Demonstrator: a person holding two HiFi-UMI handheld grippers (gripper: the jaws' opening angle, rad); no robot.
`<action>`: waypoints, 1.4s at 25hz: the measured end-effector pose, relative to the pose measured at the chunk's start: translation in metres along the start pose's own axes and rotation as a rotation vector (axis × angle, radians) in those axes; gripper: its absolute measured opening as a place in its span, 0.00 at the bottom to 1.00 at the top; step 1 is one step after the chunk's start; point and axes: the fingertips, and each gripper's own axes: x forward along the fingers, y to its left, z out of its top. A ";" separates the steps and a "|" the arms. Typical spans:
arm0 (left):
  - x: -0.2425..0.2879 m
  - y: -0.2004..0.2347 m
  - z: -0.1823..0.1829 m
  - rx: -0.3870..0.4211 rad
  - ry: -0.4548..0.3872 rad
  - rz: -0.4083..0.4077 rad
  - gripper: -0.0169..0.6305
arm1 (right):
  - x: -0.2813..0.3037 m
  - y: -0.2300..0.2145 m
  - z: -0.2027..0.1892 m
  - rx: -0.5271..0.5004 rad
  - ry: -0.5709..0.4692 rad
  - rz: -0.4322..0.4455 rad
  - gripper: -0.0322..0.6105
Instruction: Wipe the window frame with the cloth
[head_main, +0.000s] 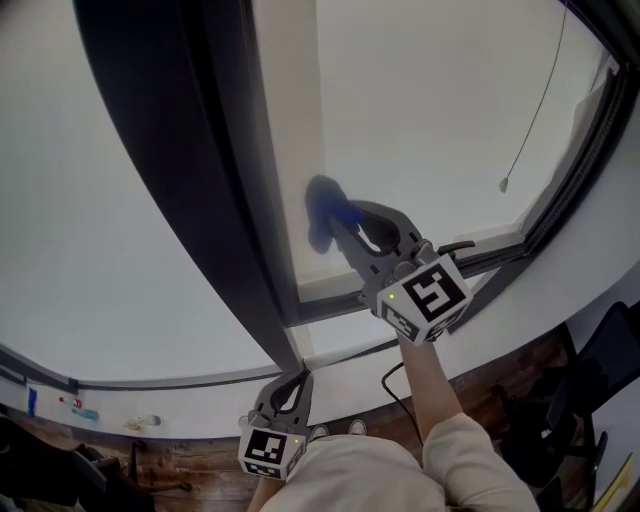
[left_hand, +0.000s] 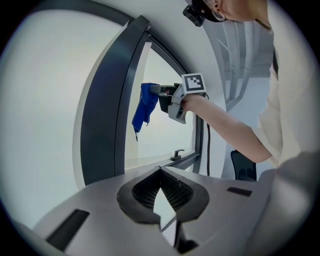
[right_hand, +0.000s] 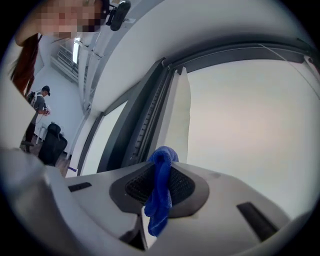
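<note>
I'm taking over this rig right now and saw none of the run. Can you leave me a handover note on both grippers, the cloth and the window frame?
Right gripper: raised, jaws shut on the blue mesh cloth, which hangs from them.
Left gripper: held low, jaws together, empty.
The cloth is level with the pale inner strip, beside the dark grey vertical window frame post. Contact cannot be confirmed.
Done: the cloth is gripped and up at the frame. Nothing shows which parts have been wiped.
Left: wipe the post and strip, then probably the lower rail.
</note>
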 end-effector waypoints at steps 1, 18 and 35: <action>-0.001 0.005 0.000 -0.002 -0.006 0.010 0.04 | 0.011 -0.007 0.008 -0.011 -0.016 -0.004 0.15; -0.017 0.044 -0.001 -0.032 -0.023 0.057 0.04 | 0.075 -0.009 0.067 -0.001 -0.200 0.053 0.15; 0.001 0.033 -0.001 -0.014 -0.010 -0.014 0.04 | 0.070 0.002 0.003 0.059 -0.088 0.060 0.14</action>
